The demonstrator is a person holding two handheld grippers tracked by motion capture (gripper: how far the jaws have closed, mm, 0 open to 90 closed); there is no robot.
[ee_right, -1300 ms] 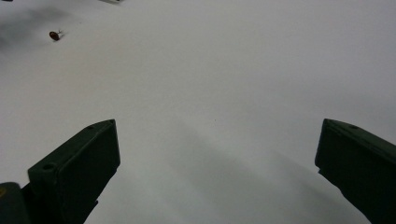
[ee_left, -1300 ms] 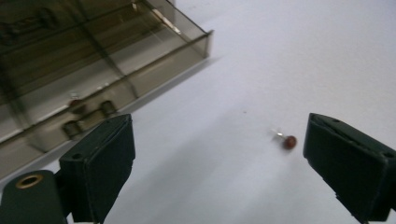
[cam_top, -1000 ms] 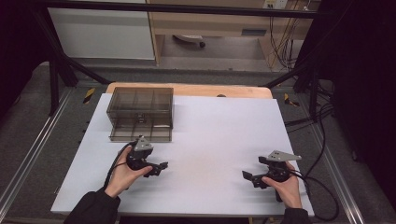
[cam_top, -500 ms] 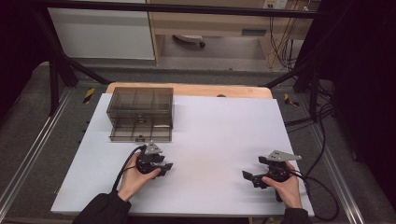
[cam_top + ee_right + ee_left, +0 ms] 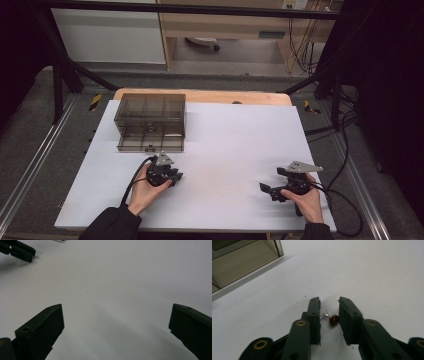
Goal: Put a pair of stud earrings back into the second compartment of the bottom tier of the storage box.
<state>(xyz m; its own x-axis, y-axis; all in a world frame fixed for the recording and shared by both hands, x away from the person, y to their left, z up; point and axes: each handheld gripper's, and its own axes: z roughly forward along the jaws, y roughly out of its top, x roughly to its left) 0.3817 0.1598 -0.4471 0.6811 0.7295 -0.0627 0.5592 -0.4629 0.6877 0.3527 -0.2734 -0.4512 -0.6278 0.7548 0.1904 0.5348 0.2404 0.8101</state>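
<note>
Left gripper [image 5: 329, 307] shifted right, fingers closing around red bead [image 5: 334, 319], right gripper [image 5: 116, 322] fingers spread.

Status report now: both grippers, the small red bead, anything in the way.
Left gripper jaws just closing around small dark-red round bead, not yet pinched. Right gripper open, idle on white table. Nothing blocking.

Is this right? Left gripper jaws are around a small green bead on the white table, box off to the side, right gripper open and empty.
Not quite: the bead is dark red, not green, as the left gripper view shows. The rest holds: the left gripper has just been closing with the bead between its jaws on the white table, the box sits off to the side, and the right gripper is open and empty.
</note>
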